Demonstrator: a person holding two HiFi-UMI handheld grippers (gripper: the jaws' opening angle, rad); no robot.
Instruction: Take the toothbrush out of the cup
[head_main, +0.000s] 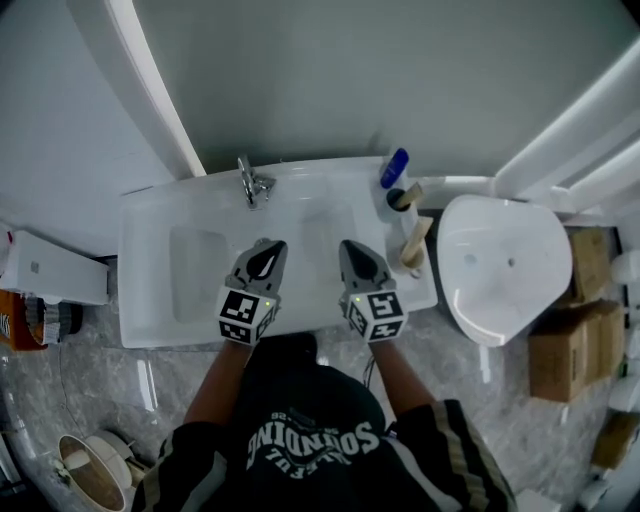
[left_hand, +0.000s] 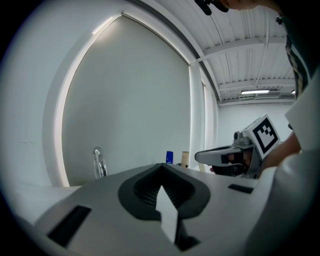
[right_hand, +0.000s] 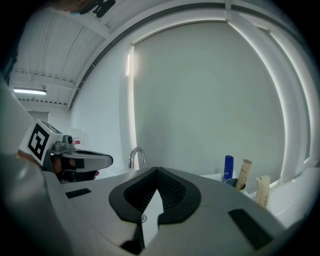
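A dark cup (head_main: 397, 199) stands at the back right corner of the white sink (head_main: 150, 300). A blue-topped piece (head_main: 394, 167) and a tan stick (head_main: 410, 194) rise out of it; I cannot tell which is the toothbrush. The right gripper view shows the cup (right_hand: 233, 183), the blue piece (right_hand: 228, 167) and the tan stick (right_hand: 244, 173) ahead to the right. My left gripper (head_main: 268, 246) and right gripper (head_main: 350, 246) hover side by side over the basin, well short of the cup. Both look shut and hold nothing: left gripper (left_hand: 162, 166), right gripper (right_hand: 157, 170).
A chrome faucet (head_main: 254, 184) stands at the back of the sink, left of the cup. A second tan item (head_main: 415, 243) stands on the sink's right rim. A white toilet (head_main: 505, 262) is to the right, with cardboard boxes (head_main: 565, 350) beyond. A curved mirror frame rises behind.
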